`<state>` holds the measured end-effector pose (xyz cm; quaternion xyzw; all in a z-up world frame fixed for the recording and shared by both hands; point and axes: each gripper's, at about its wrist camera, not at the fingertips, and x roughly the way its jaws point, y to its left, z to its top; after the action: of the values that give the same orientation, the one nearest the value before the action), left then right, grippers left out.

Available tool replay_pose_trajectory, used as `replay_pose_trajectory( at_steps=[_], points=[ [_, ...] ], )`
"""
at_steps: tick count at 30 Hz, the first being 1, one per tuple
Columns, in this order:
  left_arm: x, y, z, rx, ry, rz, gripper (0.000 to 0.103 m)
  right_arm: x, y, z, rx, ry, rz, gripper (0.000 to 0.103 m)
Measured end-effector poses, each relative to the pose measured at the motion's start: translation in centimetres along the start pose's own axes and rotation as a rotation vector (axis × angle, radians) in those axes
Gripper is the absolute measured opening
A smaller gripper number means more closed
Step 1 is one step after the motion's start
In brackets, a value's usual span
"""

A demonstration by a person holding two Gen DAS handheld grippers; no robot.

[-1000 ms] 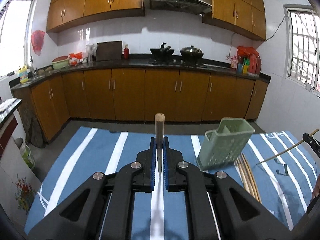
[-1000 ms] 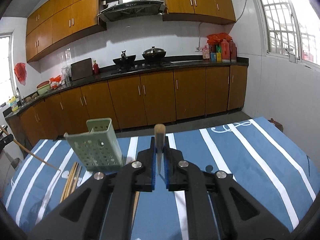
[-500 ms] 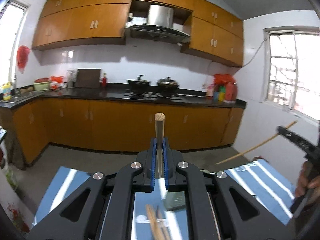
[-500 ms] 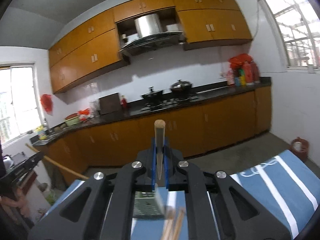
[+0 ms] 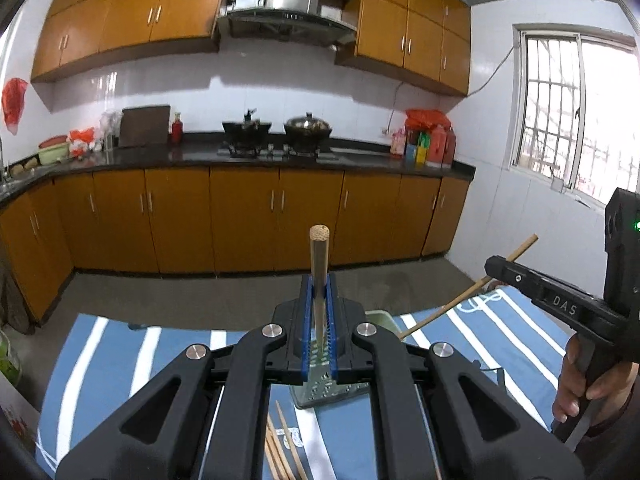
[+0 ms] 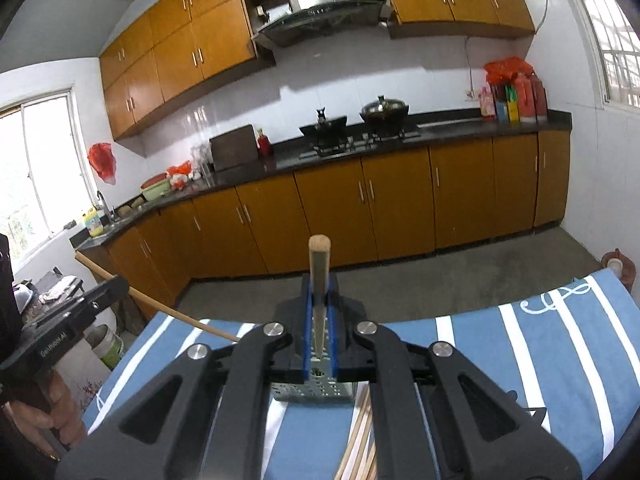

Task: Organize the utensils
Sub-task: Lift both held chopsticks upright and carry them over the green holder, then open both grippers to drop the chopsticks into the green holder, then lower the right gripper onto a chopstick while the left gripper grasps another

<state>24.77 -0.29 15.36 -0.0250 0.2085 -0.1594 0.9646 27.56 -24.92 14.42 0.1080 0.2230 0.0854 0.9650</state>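
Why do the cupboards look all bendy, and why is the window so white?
Left wrist view: the fisheye lens curves the upper cupboards and darkens the corners; the window is washed out by daylight. Right wrist view: the worktop bows and tilts for the same reason, the left window glares white, and the wall tiles show shiny reflections. Both pictures look sharp, not smeared.

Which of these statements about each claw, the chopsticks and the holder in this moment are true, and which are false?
1. The left claw is shut on a chopstick. True.
2. The right claw is open and holds nothing. False: it grips its own chopstick.
3. The green perforated holder hangs in the air. False: it stands on the striped blue cloth.
4. Loose chopsticks lie on the cloth beside the holder. True.
5. Two pots stand on the stove behind. True.
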Motion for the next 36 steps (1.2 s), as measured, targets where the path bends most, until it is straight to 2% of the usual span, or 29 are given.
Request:
replay_pose_trajectory(
  at_steps=[4,7,8,9,11,17,21,24,27,30,36],
  points=[
    [2.0,0.3,-1.1,-0.021,0.051,0.003,0.007,1.1,-0.1,-0.5,-0.001,0.024,-0.004,0.009],
    [2.1,0.6,-1.2,-0.048,0.054,-0.002,0.01,0.7,-0.1,-0.7,0.004,0.016,0.001,0.015],
    [2.0,0.6,-1.2,-0.049,0.05,-0.001,0.017,0.7,0.0,-0.6,0.003,0.011,-0.002,0.017],
    [1.7,0.5,-1.2,-0.046,0.041,0.008,0.032,0.5,0.0,-0.6,0.003,0.004,-0.005,0.022],
    [1.2,0.4,-1.1,-0.039,0.019,0.021,0.042,0.0,-0.1,-0.6,0.007,-0.007,-0.005,0.024],
    [-0.5,0.7,-0.8,-0.058,-0.018,0.029,0.042,-3.0,-0.9,-1.0,0.033,-0.058,-0.016,0.024],
    [-2.5,1.8,-1.8,-0.081,-0.043,0.042,0.042,-4.8,-2.6,-3.2,0.058,-0.055,-0.051,0.024],
    [-3.5,2.9,-3.6,-0.089,-0.024,0.082,0.042,-4.2,-4.1,-6.5,0.073,0.022,-0.1,0.024],
    [-3.3,4.0,-6.0,-0.077,0.034,0.134,0.042,-2.2,-5.3,-10.1,0.095,0.136,-0.131,0.024],
    [-2.3,5.1,-9.6,-0.072,0.12,0.183,0.042,0.5,-6.0,-14.6,0.129,0.274,-0.136,0.022],
    [-0.4,6.6,-15.5,-0.131,0.274,0.216,0.042,3.9,-4.7,-20.2,0.114,0.429,-0.13,0.015]
  ],
)
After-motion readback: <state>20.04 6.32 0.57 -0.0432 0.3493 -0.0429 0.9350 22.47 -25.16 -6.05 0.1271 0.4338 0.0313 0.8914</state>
